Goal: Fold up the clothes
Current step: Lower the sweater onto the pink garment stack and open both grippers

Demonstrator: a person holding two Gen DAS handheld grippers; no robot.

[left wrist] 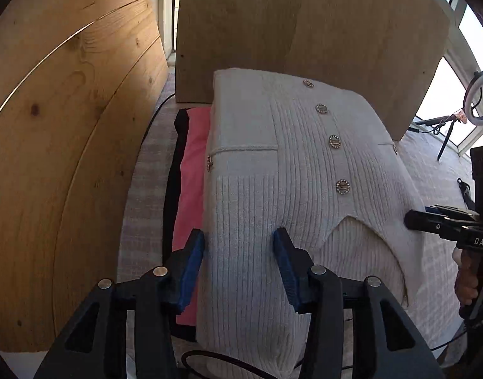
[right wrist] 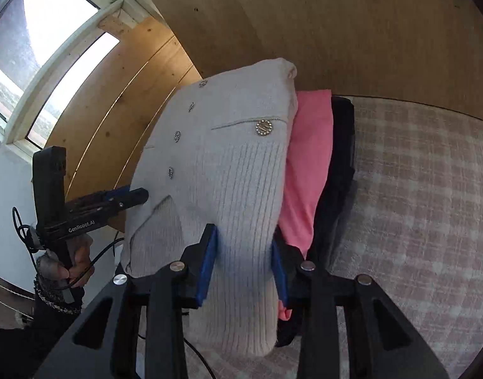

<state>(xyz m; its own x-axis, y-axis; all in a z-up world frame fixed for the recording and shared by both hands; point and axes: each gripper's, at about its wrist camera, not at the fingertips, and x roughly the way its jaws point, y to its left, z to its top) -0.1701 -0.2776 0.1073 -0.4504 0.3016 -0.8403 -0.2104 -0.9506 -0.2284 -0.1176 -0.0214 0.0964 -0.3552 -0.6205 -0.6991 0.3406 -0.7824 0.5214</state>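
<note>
Now the folded cream cardigan (left wrist: pixel 273 173) lies on top of a small stack, over a pink garment (left wrist: pixel 190 189) and a black garment (left wrist: pixel 173 195), so three pieces are piled on the checked cloth (right wrist: pixel 415 189) of the surface. Four round metal buttons (left wrist: pixel 334 141) run down its front in the left wrist view, and one more sits on each pocket edge.

The left gripper (left wrist: pixel 238 268) has its two blue pads (left wrist: pixel 192 271) set wide, one on each side of the near left part of the cardigan; whether they press the knit I cannot tell. The right gripper (right wrist: pixel 244 265) also straddles the near right corner with its pads apart, the knit filling the gap between them. In each view the other gripper comes to the side edge of the cardigan, its tips touching or just beside the fabric, and a hand (right wrist: pixel 74 259) holds its handle.

Behind the stack a wooden board (left wrist: pixel 304 31) stands upright, very near the far edge. On the left a curved pine panel (left wrist: pixel 67 142) is close beside the stack. On the right the checked cloth lies open. A ring light (left wrist: pixel 479 96) on a stand is by the window (right wrist: pixel 36 47).
</note>
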